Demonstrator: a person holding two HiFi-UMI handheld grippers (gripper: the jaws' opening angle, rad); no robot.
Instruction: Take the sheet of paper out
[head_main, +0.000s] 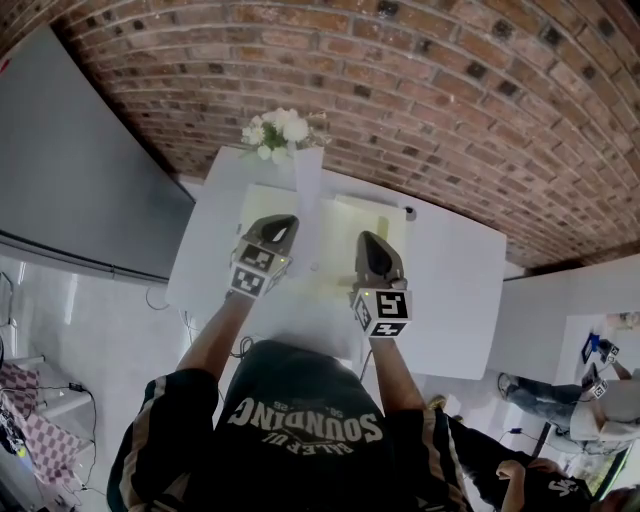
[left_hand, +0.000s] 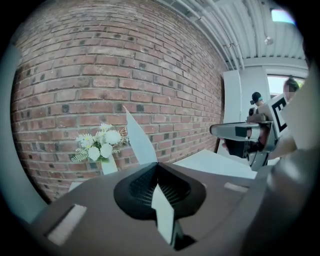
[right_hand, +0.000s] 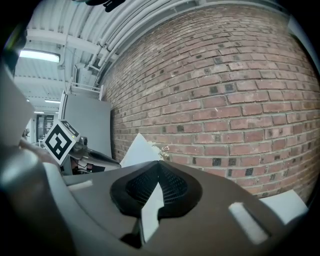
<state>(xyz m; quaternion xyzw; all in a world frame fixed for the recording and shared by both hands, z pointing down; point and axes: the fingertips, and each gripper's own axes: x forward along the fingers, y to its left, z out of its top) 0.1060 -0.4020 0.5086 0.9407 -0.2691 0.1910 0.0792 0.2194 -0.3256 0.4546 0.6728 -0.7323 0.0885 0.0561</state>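
Between both pairs of jaws, close to the person, the sheet of paper (head_main: 307, 205) is held above the bench (head_main: 450, 290).
- The left gripper (left_hand: 157, 165) has its jaws clenched on the sheet. A white strip runs through the ribbed pads, and a pointed corner stands up beyond them.
- The right gripper (right_hand: 160, 164) is the same: jaws clenched on the sheet, with a white corner showing past the tips.

Handling, as judged:
- The sheet is very light, thin and limp. It is seen edge-on and slightly bowed in the head view.
- It would crease or tear easily if the two grips are pulled apart or twisted against each other.
- Slip through the pads is possible, but little load is expected.
- It is best taken near an edge with a shallow bite. The spacing between the grips should be kept constant.

Below and beyond, a pale yellow-green folder (head_main: 365, 215), likely the source, lies flat on the bench. Whether the sheet's lower edge is free of it cannot be told.

Further back, white flowers (head_main: 280, 130) stand at the bench's far edge, against a brick wall (head_main: 450, 80).
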